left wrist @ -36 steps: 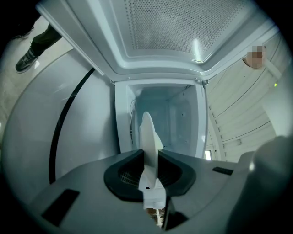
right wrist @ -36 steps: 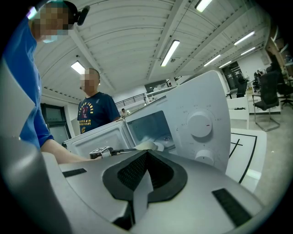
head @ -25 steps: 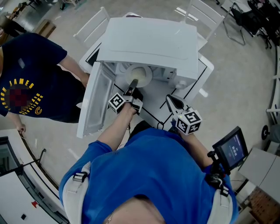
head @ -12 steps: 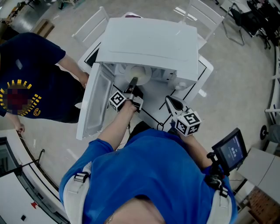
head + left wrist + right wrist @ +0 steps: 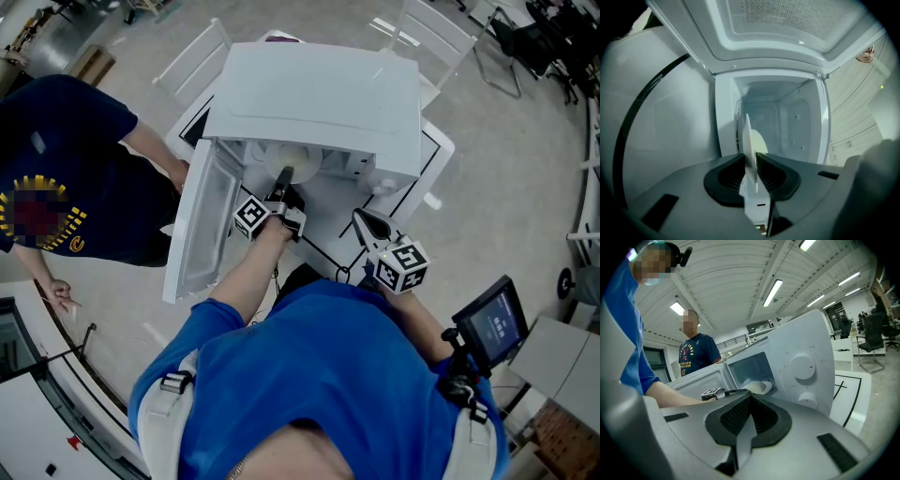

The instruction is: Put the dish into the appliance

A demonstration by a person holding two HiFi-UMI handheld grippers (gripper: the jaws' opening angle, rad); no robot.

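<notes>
while pinched by left gripper (image 5: 750,160), dish (image 5: 305,159) sits inside microwave (image 5: 319,89)

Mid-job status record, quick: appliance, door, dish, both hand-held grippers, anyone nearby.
appliance: white microwave
door: open, swung to the view's left
dish: white, at the cavity mouth, partly under the top
left hand-held gripper: shut on the dish's rim
right hand-held gripper: shut, empty, outside the microwave
bystander: beside the open door
</notes>
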